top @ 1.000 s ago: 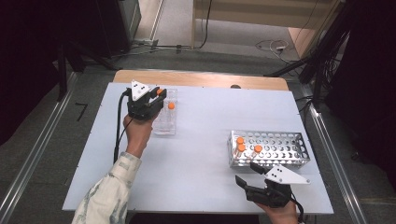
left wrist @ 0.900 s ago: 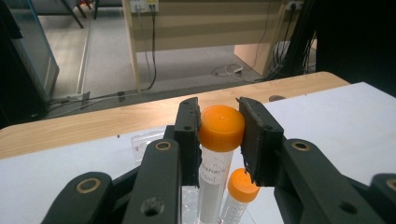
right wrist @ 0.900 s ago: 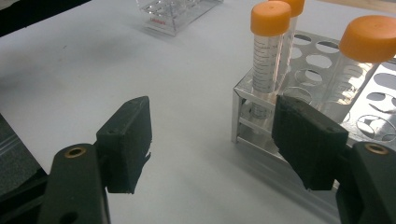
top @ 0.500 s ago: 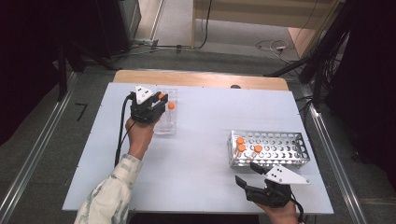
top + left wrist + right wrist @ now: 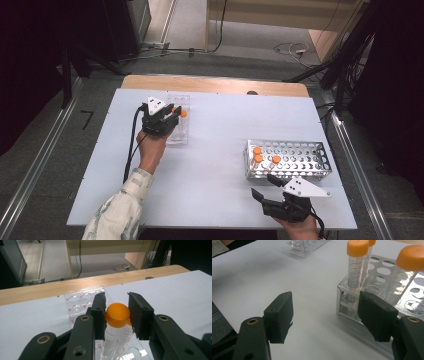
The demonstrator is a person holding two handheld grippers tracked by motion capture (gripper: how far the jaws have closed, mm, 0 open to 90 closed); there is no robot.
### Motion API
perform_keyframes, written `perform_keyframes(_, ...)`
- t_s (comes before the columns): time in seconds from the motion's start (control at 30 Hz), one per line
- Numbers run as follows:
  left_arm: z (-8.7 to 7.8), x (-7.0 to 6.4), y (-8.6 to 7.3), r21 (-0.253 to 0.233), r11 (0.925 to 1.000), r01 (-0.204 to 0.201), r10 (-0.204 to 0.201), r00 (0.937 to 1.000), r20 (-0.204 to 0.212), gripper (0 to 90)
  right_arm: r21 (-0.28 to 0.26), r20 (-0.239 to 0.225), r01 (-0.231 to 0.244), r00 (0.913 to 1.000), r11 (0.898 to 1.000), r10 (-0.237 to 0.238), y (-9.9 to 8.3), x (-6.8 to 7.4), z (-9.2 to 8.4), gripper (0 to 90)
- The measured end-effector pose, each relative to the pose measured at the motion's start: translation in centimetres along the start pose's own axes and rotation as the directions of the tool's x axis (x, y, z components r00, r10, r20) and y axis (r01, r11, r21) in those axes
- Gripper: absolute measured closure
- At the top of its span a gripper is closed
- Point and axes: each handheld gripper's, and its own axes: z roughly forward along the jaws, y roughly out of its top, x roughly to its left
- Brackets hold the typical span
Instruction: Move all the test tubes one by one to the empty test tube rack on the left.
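My left gripper [image 5: 172,114] is over the clear plastic rack [image 5: 179,131] at the table's far left. Its pads sit on either side of the orange cap of a clear tube [image 5: 117,314] that stands upright in the rack [image 5: 82,298]. The jaws have just been opening a little, but both pads still touch the cap. A second orange-capped tube [image 5: 128,322] stands right behind it. My right gripper [image 5: 263,185] rests open near the front right edge, with nothing between its fingers. In the right gripper view, that gripper [image 5: 325,307] faces the corner of the metal rack [image 5: 344,302].
The metal wire rack [image 5: 300,152] at the right holds three orange-capped tubes [image 5: 257,150] at its left end. Its other holes are vacant. A wooden strip [image 5: 215,84] runs along the table's far edge. A cable [image 5: 131,145] trails from the left gripper over the forearm.
The left gripper has shifted slightly toward the person over the clear rack. The right gripper has stayed still.
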Motion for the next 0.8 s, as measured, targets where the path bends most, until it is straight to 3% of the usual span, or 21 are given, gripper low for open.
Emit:
perform_keyframes(0.4,-0.7,0.2,0.3,-0.012,0.9996,0.026,-0.025,0.9993,0.029,57.2,-0.001,0.001,0.000,1.0000,1.000,0.000,0.0,0.0,0.0,27.4)
perform_keyframes(0.8,-3.0,0.0,0.0,-0.031,0.9978,0.059,-0.058,0.9973,0.045,26.1,-0.002,0.005,-0.001,1.0000,1.000,0.001,0.0,0.0,0.0,27.4)
